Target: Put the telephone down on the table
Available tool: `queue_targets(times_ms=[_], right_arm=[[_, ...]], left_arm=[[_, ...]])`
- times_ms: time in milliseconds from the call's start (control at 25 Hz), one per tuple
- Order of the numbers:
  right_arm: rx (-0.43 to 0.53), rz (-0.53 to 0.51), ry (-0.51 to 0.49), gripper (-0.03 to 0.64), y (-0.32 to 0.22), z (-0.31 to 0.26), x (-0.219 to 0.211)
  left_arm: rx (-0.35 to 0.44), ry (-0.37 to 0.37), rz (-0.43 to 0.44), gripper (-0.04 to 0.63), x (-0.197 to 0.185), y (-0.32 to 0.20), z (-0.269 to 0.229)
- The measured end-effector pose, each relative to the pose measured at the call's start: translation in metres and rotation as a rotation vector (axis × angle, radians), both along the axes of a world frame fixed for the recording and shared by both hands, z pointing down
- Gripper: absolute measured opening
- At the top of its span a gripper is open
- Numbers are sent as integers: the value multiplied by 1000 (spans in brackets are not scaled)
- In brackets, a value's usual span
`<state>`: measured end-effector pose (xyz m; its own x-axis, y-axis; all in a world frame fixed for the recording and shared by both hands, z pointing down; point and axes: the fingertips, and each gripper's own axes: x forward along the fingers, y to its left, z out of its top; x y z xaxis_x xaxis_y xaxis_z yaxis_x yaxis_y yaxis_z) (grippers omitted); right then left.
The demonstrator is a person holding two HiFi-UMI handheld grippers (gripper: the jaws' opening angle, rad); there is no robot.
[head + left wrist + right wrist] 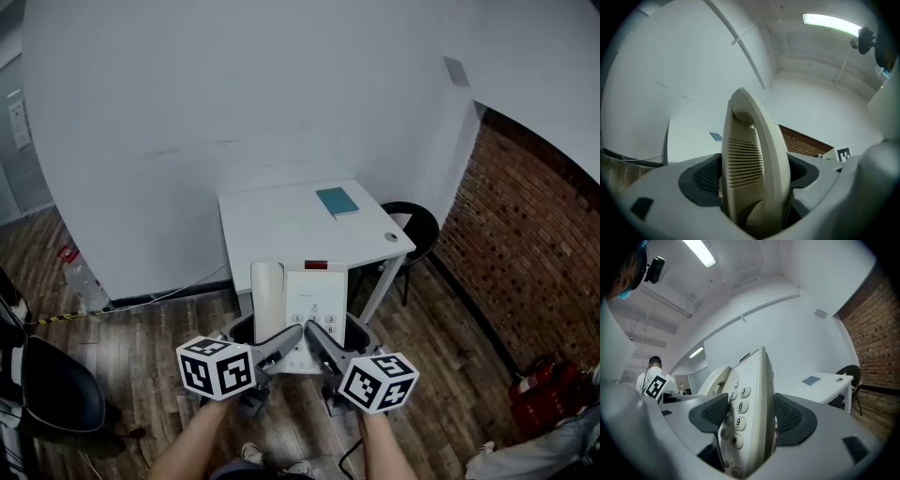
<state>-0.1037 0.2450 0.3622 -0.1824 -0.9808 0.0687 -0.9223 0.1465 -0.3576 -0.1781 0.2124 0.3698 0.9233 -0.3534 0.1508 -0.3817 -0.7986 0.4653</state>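
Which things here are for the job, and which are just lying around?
For the job: telephone, held by the left gripper and right gripper; table.
Just lying about: blue notebook, black chair, plastic bottle.

Soft, even light is cast by a long white ceiling tube lamp [832,21]; both gripper views are bowed and darkened at the edges.

White wall [234,94], brick wall [525,234] — wood floor [150,347], white table [281,225]
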Motion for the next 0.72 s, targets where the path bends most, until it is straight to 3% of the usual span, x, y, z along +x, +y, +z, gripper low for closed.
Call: queue_targets(times_ms=[720], right_arm=[[23,10,-53,308,10,2,41]], left_arm=[[13,-24,-14,405,39,11,2]])
